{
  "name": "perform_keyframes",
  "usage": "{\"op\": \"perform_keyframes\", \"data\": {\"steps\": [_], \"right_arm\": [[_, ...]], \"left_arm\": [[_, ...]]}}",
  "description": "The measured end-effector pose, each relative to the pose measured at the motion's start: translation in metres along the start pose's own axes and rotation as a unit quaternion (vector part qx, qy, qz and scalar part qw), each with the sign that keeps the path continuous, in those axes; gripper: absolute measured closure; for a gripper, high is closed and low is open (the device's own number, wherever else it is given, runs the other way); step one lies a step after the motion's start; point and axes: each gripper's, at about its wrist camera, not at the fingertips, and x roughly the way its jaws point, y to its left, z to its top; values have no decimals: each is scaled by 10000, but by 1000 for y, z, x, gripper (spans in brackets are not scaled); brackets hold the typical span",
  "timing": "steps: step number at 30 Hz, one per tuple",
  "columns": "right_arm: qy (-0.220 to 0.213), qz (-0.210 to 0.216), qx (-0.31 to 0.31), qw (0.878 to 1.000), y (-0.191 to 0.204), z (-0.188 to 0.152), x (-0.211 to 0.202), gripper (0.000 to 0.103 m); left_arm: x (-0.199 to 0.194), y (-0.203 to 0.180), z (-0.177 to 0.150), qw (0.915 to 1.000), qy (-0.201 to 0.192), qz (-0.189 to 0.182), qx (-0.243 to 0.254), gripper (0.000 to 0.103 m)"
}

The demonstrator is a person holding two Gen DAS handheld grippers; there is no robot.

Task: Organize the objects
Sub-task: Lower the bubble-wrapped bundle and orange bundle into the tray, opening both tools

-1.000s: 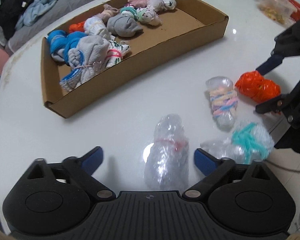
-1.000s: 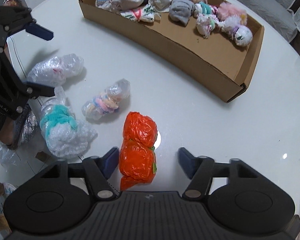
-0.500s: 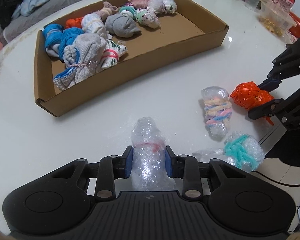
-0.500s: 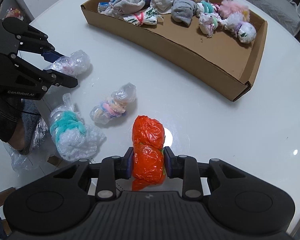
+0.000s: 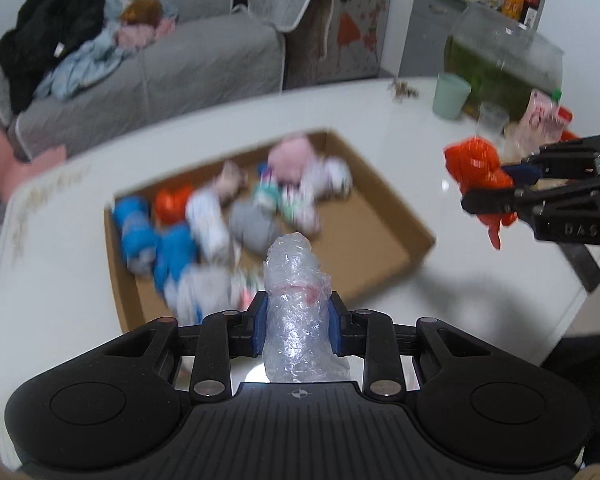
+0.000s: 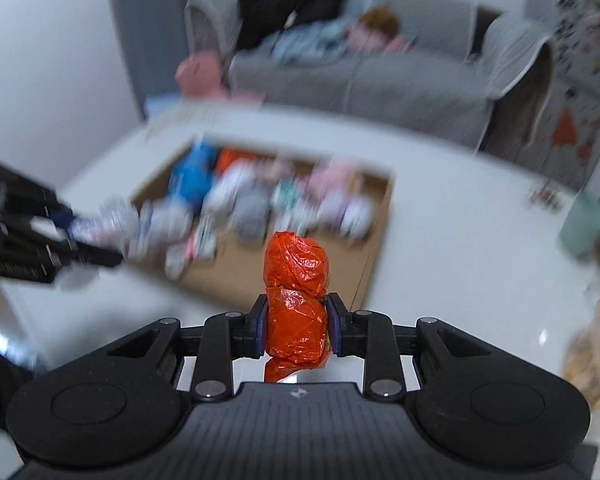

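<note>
The white desk [image 5: 380,128] curves round at its far edge, a grey sofa [image 5: 160,68] beyond it; bare surface lies right of the cardboard tray [image 5: 380,236]. The tray sits mid-desk, its left and far part crowded with blurred sock bundles [image 5: 204,220], its right near part bare board. The left claw [image 5: 298,320], its jaws having just closed, pinches a clear-wrapped bundle [image 5: 296,304] above the tray's near edge. The right claw [image 6: 296,326] pinches an orange-wrapped bundle [image 6: 296,292], raised off the desk at the right.
</note>
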Motion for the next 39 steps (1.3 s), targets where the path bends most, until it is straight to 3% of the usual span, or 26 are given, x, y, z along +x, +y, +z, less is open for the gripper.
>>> {"op": "perform_keyframes", "data": {"steps": [3, 7, 11, 16, 24, 39], "right_arm": [[-356, -136, 61, 9993, -7, 26, 2, 77], [-273, -50, -70, 9996, -17, 48, 31, 77], [156, 235, -149, 9995, -23, 36, 63, 77], [668, 388, -296, 9966, -15, 21, 93, 77], [1001, 455, -459, 9929, -8, 21, 109, 77], [1379, 476, -556, 9877, -8, 17, 129, 77]], "left_arm": [[12, 7, 24, 9998, -13, -147, -162, 69], [39, 13, 41, 9998, 82, -158, -40, 70], [71, 16, 38, 9994, 245, -105, 199, 70], [107, 13, 22, 9984, 528, -203, 93, 70], [127, 7, 9, 9969, 706, 12, 351, 70], [142, 13, 5, 9961, 795, 124, 348, 70]]}}
